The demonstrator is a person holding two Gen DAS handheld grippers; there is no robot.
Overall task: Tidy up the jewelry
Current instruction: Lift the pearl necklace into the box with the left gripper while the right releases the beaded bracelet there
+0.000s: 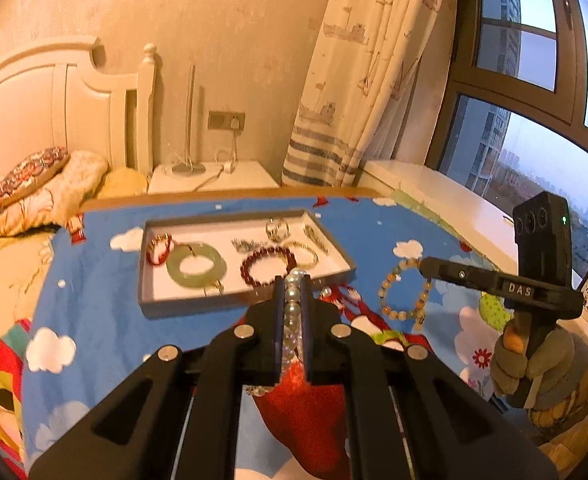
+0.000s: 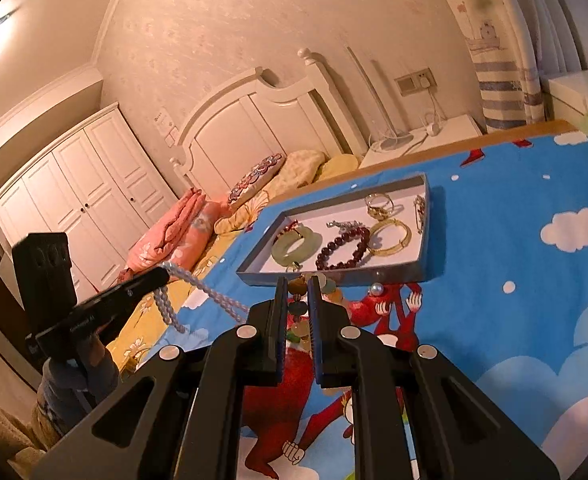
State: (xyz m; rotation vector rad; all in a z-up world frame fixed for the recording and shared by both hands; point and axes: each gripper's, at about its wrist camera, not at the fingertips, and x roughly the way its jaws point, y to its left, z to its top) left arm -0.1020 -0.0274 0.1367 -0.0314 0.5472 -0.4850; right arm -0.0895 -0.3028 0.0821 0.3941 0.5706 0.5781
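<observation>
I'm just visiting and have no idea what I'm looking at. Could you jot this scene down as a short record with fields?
Setting: bedroom, table under a blue cartoon cloth
Tray: grey, shallow, holds a jade bangle, dark red bead bracelet, gold bangle and smaller pieces
Left gripper: shut on a pearl necklace, lifted off the cloth
Right gripper: shut on a multicoloured stone bead bracelet, which hangs from it
Loose item: one pearl on the cloth by the tray
Holder: gloved hand
</observation>
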